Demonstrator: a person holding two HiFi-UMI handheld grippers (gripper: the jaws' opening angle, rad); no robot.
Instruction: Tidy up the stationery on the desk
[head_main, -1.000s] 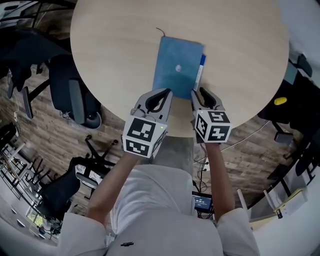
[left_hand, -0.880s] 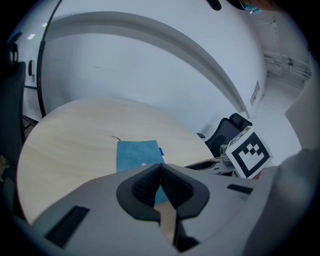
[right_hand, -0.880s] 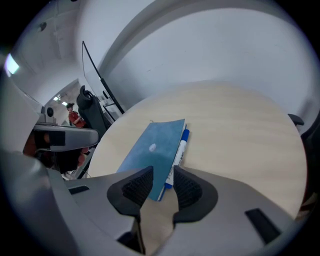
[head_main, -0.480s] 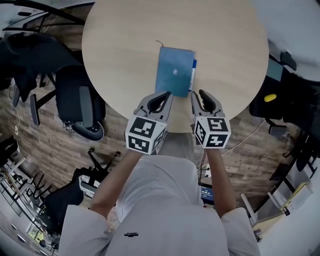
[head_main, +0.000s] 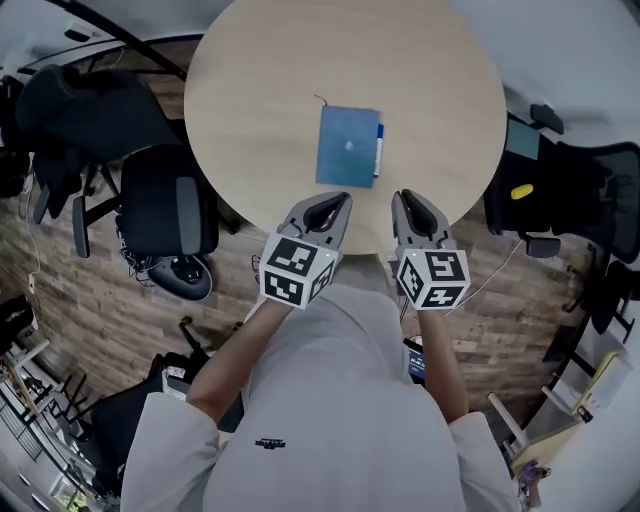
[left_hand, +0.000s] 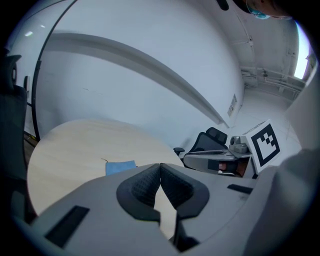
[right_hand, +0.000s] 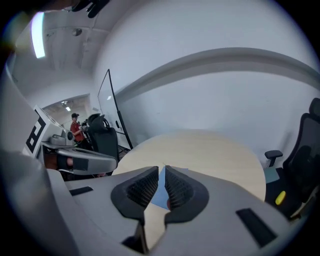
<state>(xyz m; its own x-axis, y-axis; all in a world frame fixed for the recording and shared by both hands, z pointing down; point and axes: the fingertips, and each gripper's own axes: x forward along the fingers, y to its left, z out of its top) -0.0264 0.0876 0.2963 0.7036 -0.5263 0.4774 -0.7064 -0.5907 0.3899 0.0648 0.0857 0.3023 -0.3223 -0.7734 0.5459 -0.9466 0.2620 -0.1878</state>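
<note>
While both claws hang over the near rim of the round table, I see the stationery well ahead of them, near the middle of the top. A blue notebook lies flat and closed, and a blue pen runs along its right edge. I cannot tell whether the pen rests on the cover or on the wood beside it. My left claw is clenched, pads pressed together with nothing between them. My right claw has just been closing and now shows only a thin slit between its pads. That slit is empty, and the notebook shows through it far off. I judge the notebook to be thin, light and somewhat floppy, with a smooth cover. Because it sits flush on the table, no edge offers itself to a jaw. I would pinch it at a near corner or along the near short edge, or drag it toward the rim first so a jaw can slip beneath. The pen looks light, hard and slick, and it is likely to roll if nudged. I would take it across the barrel near its middle, with the jaws square to its length.
</note>
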